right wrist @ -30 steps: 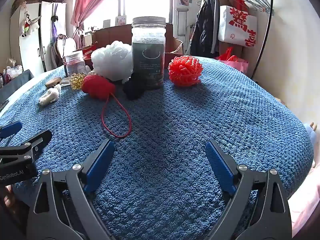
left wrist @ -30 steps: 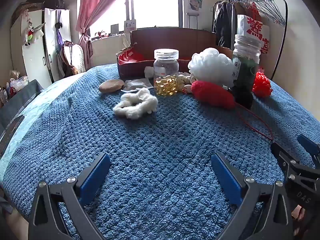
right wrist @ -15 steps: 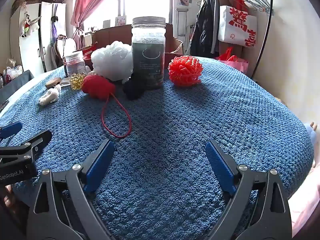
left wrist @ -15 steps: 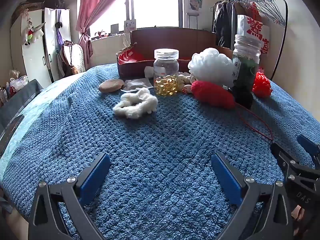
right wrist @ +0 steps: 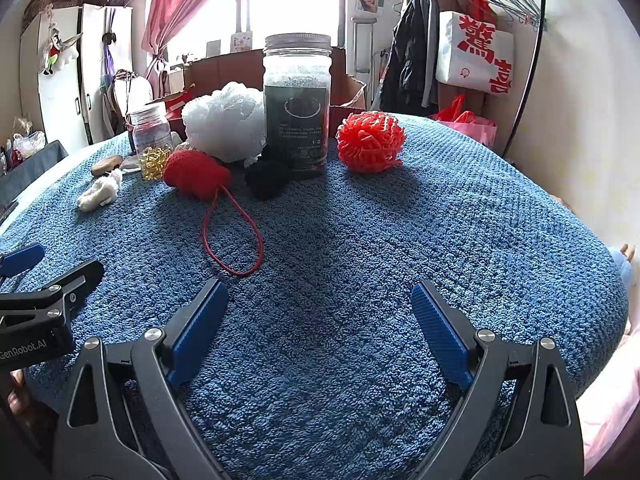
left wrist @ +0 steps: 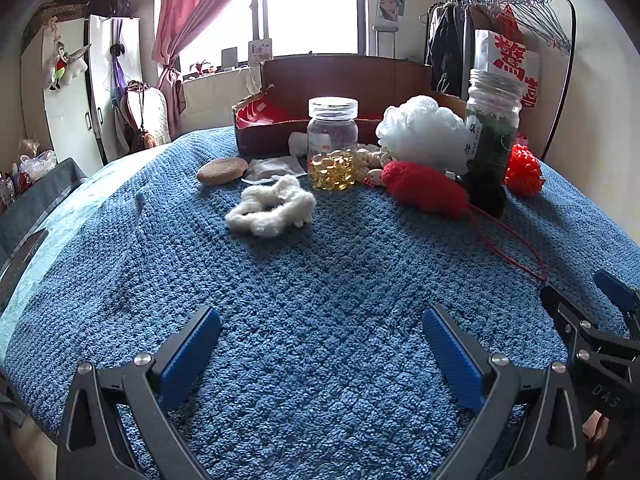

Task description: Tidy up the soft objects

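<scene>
Soft objects lie across the far half of a blue knitted cover (left wrist: 320, 288): a white fluffy scrunchie (left wrist: 272, 206), a red fuzzy pouch (left wrist: 424, 192) with a red cord loop (right wrist: 234, 236), a white mesh bath puff (left wrist: 424, 134), a red bath puff (right wrist: 370, 142) and a black fuzzy ball (right wrist: 266, 178). My left gripper (left wrist: 320, 344) is open and empty near the front edge, well short of the scrunchie. Beside it on the right, my right gripper (right wrist: 320, 328) is also open and empty, just behind the cord loop.
A glass jar of yellow capsules (left wrist: 332, 144) and a tall dark jar (right wrist: 298, 106) stand among the soft objects. A flat brown stone (left wrist: 222, 170) and paper packets (left wrist: 274, 168) lie at the left. An open cardboard box (left wrist: 280, 120) sits behind.
</scene>
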Motion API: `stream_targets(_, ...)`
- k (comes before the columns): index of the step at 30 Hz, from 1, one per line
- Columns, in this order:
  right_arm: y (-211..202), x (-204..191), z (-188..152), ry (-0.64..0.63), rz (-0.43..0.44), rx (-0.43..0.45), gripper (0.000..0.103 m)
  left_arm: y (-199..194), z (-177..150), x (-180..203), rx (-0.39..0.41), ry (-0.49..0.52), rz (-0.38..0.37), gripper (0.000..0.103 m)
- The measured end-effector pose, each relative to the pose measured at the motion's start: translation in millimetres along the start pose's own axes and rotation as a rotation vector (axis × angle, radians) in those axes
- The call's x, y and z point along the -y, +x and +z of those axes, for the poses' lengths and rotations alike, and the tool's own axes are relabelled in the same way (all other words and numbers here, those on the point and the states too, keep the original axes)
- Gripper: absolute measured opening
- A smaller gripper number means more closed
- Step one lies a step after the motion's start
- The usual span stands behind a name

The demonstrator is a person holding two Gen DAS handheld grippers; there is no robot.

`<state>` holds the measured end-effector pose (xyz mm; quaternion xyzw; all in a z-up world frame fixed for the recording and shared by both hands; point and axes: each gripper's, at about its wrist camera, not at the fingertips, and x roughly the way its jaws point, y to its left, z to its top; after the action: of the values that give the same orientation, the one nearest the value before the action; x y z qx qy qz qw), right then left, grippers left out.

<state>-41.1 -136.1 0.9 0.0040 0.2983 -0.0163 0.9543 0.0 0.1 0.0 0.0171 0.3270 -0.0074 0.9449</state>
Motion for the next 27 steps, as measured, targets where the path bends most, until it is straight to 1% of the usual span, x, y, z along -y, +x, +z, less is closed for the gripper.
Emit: stream_targets(27, 0.1, 0.5, -0.2, 0.001, 0.001, 0.0, 0.094, 0.0, 0.0, 0.0, -0.001, -0.001, -0.001, 0.103)
